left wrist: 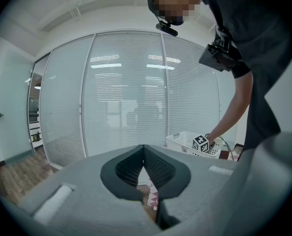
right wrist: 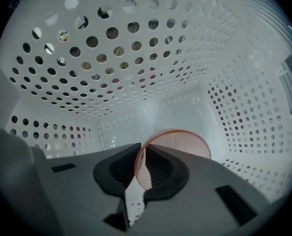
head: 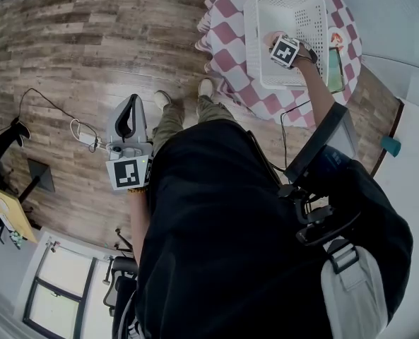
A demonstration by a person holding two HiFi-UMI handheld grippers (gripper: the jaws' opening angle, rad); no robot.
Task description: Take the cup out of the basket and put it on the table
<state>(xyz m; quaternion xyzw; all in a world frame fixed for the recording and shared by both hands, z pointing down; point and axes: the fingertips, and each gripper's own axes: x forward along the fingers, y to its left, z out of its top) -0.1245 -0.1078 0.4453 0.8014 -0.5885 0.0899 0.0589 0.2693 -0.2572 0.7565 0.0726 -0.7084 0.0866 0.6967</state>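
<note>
1. White basket [head: 252,41], punched all over with round holes.
2. Translucent orange-red cup [right wrist: 185,142].
3. Pink-and-white checked tablecloth [head: 229,48].
4. Brown wood-plank floor [head: 89,41], mixed tones.
5. Grey left gripper [left wrist: 144,161], black ribbed lining; its marker cube [head: 130,173] black-and-white squares.
6. Person: black top [head: 216,224], olive trousers [head: 170,122].

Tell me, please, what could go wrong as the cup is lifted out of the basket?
The right gripper pinches only the thin translucent wall of the cup, so it may tilt or slip out when lifted. Deep inside the basket, cup or gripper could catch a perforated wall coming up.
</note>
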